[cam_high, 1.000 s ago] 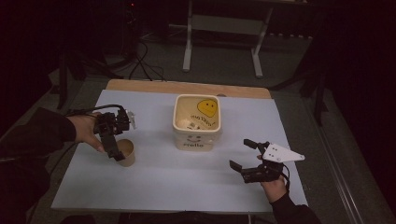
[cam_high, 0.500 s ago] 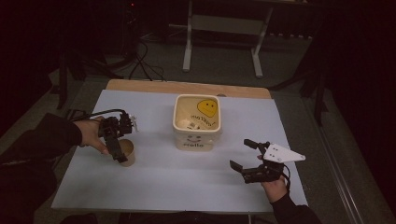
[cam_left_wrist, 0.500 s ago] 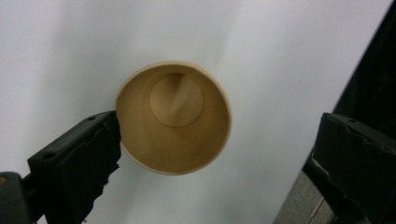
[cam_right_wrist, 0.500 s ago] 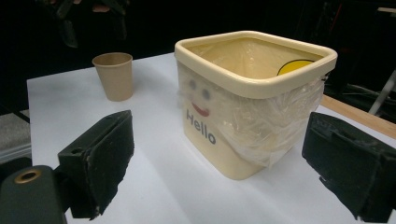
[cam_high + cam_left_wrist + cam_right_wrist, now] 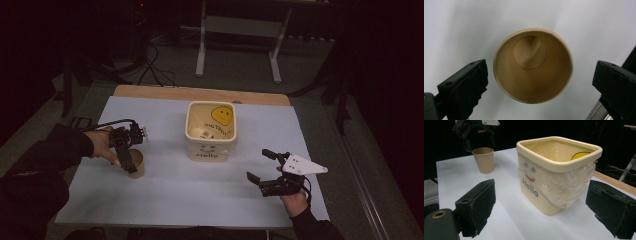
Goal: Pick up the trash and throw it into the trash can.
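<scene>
A brown paper cup (image 5: 137, 166) stands upright on the white sheet at the left. My left gripper (image 5: 128, 152) hangs over it and points down into it. In the left gripper view the empty cup (image 5: 532, 66) lies between the two jaws of my left gripper (image 5: 541, 75), which is open and not touching it. A cream bin (image 5: 210, 149) with a smiley face and a plastic liner stands mid-table. My right gripper (image 5: 259, 165) is open, near the front right, facing the bin (image 5: 536, 195). Nothing sits between the fingers of the right gripper (image 5: 541, 205).
The white sheet (image 5: 200, 195) covers most of a wooden table, whose bare edge (image 5: 200, 93) shows at the back. A metal stand (image 5: 202, 50) and cables (image 5: 150, 65) lie on the floor beyond. The right gripper view shows the cup (image 5: 483, 160) left of the bin.
My left gripper has shifted slightly right and lower over the cup. The right gripper has not moved.
</scene>
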A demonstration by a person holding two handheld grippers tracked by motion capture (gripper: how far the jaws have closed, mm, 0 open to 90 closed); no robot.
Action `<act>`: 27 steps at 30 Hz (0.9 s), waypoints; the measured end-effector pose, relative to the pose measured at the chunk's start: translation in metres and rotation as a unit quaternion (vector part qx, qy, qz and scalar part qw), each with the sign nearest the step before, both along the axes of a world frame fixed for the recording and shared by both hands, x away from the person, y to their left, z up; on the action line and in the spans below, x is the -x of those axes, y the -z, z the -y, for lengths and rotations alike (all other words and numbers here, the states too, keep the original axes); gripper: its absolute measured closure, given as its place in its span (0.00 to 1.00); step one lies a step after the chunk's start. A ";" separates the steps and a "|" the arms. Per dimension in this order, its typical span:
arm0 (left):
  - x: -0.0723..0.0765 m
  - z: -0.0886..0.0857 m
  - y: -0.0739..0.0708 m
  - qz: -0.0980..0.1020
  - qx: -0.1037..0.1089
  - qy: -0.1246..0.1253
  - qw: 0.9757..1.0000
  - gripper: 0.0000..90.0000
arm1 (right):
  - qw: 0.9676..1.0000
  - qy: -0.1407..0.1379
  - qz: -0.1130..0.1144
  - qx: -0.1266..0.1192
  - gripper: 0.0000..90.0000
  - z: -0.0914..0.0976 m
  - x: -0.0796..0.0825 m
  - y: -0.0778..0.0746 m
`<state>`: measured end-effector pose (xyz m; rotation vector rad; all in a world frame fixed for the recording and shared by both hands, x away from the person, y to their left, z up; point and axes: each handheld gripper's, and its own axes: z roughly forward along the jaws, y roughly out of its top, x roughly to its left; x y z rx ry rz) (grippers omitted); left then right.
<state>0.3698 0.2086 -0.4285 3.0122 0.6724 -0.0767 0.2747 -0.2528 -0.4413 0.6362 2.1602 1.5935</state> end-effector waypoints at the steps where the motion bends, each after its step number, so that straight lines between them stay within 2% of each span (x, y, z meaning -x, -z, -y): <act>1: -0.001 0.000 0.003 0.003 -0.003 -0.002 1.000 0.01 | 1.000 -0.002 -0.001 0.000 0.10 0.000 0.000 0.000; 14: -0.004 -0.003 0.016 0.009 -0.010 0.009 1.000 0.03 | 1.000 -0.003 -0.005 -0.003 0.10 0.001 -0.001 0.001; 21: -0.005 -0.002 0.023 0.001 -0.015 0.016 1.000 0.10 | 1.000 -0.002 -0.007 -0.002 0.10 0.000 -0.002 0.002; 27: -0.005 -0.002 0.025 -0.009 -0.006 0.030 0.999 0.20 | 1.000 -0.002 -0.007 -0.002 0.10 0.001 -0.002 0.002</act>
